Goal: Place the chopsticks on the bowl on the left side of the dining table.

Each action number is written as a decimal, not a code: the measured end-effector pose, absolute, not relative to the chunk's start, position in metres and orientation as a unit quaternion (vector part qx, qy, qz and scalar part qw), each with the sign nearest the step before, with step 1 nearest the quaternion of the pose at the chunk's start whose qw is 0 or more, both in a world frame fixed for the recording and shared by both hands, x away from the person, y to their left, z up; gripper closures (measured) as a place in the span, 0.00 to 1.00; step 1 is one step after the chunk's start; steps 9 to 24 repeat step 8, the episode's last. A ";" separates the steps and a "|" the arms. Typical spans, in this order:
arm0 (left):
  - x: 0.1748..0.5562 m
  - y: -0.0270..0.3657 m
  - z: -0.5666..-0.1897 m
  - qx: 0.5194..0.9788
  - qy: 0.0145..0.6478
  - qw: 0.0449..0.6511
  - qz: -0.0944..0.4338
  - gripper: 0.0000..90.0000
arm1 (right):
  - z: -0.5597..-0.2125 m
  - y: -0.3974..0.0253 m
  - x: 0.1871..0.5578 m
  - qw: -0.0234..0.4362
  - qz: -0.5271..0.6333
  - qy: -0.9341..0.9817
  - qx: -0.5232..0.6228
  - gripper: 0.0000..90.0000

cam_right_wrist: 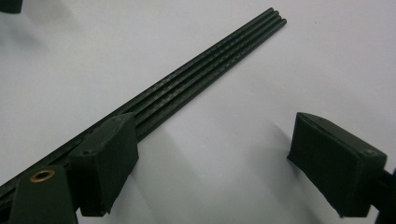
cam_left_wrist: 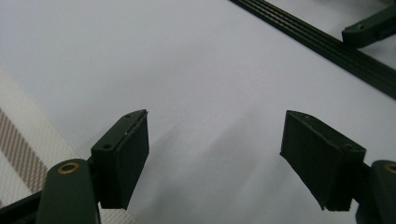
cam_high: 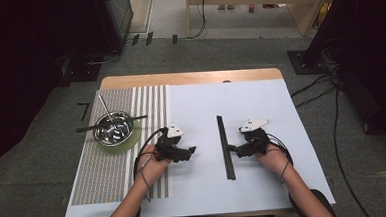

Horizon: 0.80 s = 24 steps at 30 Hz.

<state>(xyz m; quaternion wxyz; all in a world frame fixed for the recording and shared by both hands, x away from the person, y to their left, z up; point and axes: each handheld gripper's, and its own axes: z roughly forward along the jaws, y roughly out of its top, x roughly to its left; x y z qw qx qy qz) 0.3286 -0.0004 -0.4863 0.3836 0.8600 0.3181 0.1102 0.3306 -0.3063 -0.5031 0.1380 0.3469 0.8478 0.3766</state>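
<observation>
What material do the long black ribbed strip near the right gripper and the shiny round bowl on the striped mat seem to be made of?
The long black ribbed strip looks like matte plastic or rubber: dull, with faint highlights along its parallel ridges. I cannot tell which. The shiny round bowl appears to be polished metal, probably stainless steel, since it mirrors the light brightly. The striped mat seems woven, judging by its fine grainy texture.

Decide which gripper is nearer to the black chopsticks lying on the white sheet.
Right. The right gripper is open just beside the black chopsticks, on their right, one jaw almost over them. The left gripper is open farther off on their left, white sheet between.
</observation>
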 end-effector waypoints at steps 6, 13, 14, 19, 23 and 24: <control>0.328 -0.005 -0.493 0.869 0.313 0.370 0.100 0.25 | -0.503 -0.306 0.331 0.138 0.377 0.848 0.347 0.17; 0.329 -0.004 -0.493 0.866 0.318 0.374 0.092 0.24 | -0.503 -0.306 0.331 0.138 0.377 0.848 0.347 0.17; 0.329 -0.004 -0.493 0.866 0.318 0.374 0.092 0.24 | -0.503 -0.306 0.331 0.138 0.377 0.848 0.347 0.17; 0.329 -0.004 -0.493 0.866 0.318 0.374 0.092 0.24 | -0.503 -0.306 0.331 0.138 0.377 0.848 0.347 0.17; 0.329 -0.004 -0.493 0.866 0.318 0.374 0.092 0.24 | -0.503 -0.306 0.331 0.138 0.377 0.848 0.347 0.17; 0.329 -0.004 -0.493 0.866 0.318 0.374 0.092 0.24 | -0.503 -0.306 0.331 0.138 0.377 0.848 0.347 0.17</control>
